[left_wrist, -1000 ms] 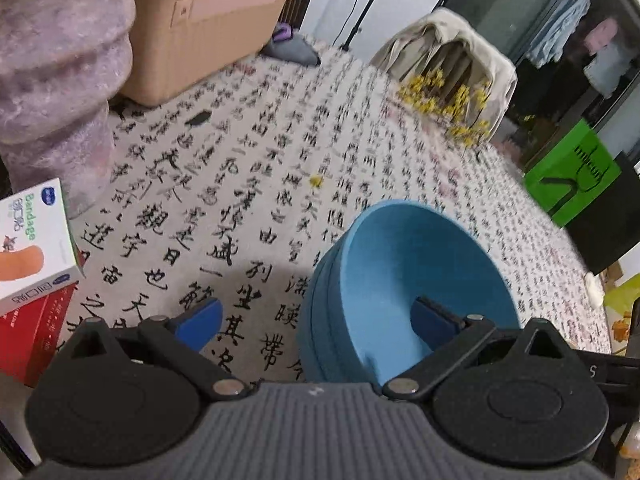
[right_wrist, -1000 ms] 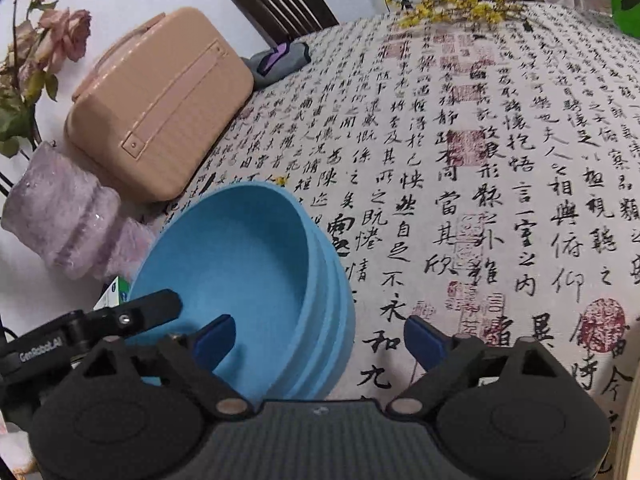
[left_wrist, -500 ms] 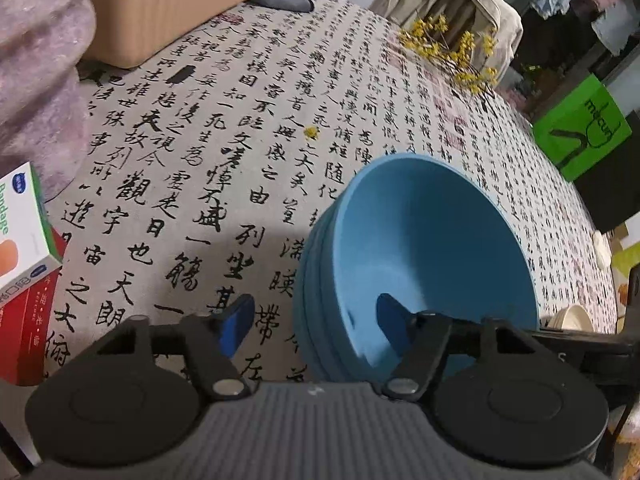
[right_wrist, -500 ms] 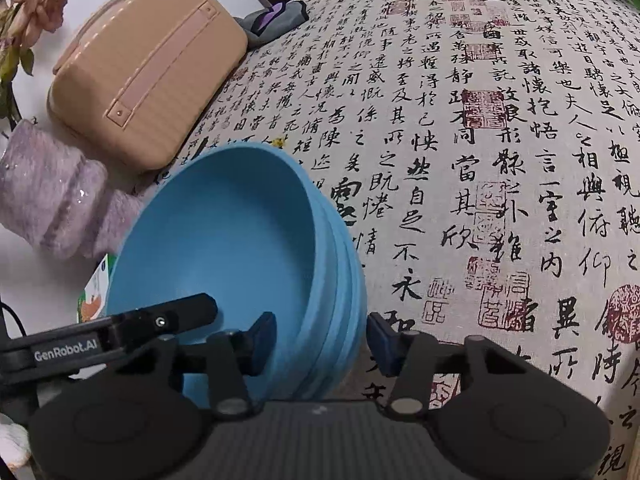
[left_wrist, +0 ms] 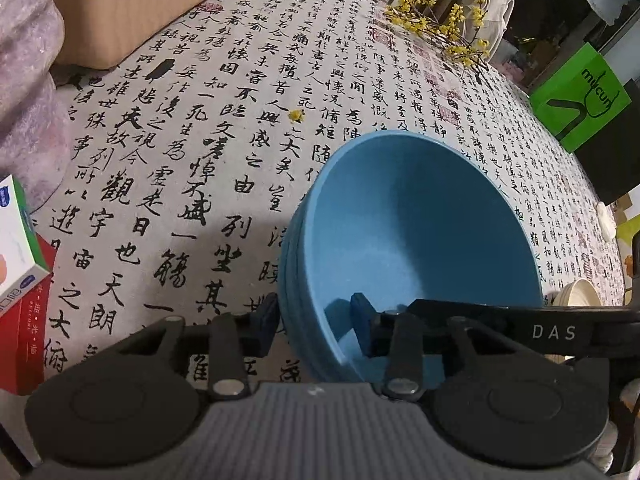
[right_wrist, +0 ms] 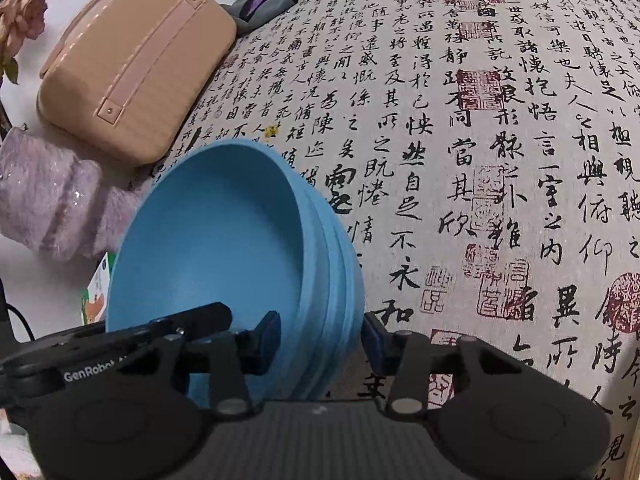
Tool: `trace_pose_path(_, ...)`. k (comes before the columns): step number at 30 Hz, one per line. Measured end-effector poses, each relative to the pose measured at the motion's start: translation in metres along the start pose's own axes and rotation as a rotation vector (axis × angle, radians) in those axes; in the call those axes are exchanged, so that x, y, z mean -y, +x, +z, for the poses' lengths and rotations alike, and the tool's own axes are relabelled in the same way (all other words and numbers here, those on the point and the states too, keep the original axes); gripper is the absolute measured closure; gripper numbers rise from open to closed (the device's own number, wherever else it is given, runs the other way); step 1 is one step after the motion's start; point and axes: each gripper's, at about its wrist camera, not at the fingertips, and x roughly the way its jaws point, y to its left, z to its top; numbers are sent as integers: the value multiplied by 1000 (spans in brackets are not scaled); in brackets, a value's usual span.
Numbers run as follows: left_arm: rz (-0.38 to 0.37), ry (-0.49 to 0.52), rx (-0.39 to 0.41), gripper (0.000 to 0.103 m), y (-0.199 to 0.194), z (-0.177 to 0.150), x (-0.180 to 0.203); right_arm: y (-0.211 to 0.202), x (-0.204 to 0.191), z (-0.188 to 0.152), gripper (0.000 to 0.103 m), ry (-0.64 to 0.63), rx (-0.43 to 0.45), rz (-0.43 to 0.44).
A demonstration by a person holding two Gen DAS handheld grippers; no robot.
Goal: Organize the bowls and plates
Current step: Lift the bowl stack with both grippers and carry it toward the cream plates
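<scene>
A stack of nested blue bowls (left_wrist: 416, 236) stands tilted over the calligraphy tablecloth (left_wrist: 200, 160); it also shows in the right wrist view (right_wrist: 224, 248). My left gripper (left_wrist: 314, 326) is shut on the stack's near left rim, one pad outside and one inside. My right gripper (right_wrist: 320, 340) is shut on the stack's right rim in the same way. Each gripper's arm shows at the edge of the other's view. A cream plate (left_wrist: 578, 292) lies at the far right, partly hidden.
A tan case (right_wrist: 136, 60) and a pink fuzzy vase (right_wrist: 44, 192) stand at the left. A bandage box (left_wrist: 16, 248) on a red box lies near left. Yellow flower sprigs (left_wrist: 440, 28) and a green bag (left_wrist: 580, 96) are at the far side.
Both grippers have closed from wide open onto opposite rims of the blue bowl stack. The stack now sits tilted and nearer in both views.
</scene>
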Motion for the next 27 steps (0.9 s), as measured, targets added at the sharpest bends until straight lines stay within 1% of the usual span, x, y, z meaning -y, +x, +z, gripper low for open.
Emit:
trace_pose_path(13, 10, 8, 11, 64, -4, -2, 2, -4, -5, -3, 59, -16, 5, -11)
trace_pose_path(27, 11, 22, 22, 64, -10, -6, 14, -22, 1, -12, 59, 7, 17, -12)
